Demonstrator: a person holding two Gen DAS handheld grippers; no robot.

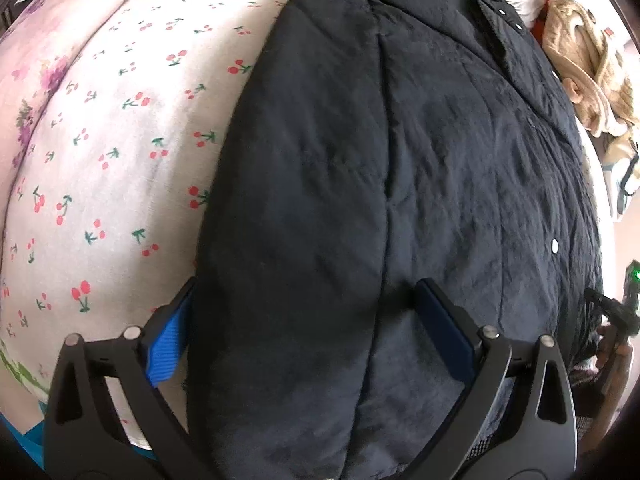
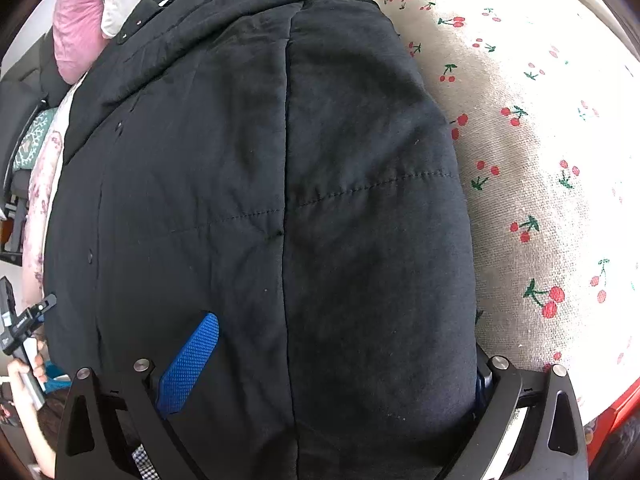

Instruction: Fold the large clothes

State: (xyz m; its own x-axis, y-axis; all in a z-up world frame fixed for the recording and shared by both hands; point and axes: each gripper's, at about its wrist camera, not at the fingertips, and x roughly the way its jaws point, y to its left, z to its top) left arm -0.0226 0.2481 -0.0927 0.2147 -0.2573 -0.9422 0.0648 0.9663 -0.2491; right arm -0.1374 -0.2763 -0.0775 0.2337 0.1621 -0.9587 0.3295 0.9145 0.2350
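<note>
Dark quilted jacket [image 1: 400, 168] lies flat on the cherry-print sheet [image 1: 112, 152], filling centre and right of my left wrist view; sheet shows at left.

My left gripper [image 1: 308, 320] sits at frame bottom, jaws spread wide w/ the jacket's near edge bulging up between them. Left blue pad [image 1: 168, 348] is at the jacket's edge over the sheet, right pad on the fabric. Not clamped.

Right wrist view: jacket fills centre, sheet at right, pink pillow [image 2: 76, 28] upper left. My right gripper [image 2: 344, 344] is also wide, jacket hem between the jaws; left pad [image 2: 192, 364] lies on the cloth, right pad mostly hidden behind fabric.

Tan clothes pile [image 1: 588, 60] upper right in left view.
</note>
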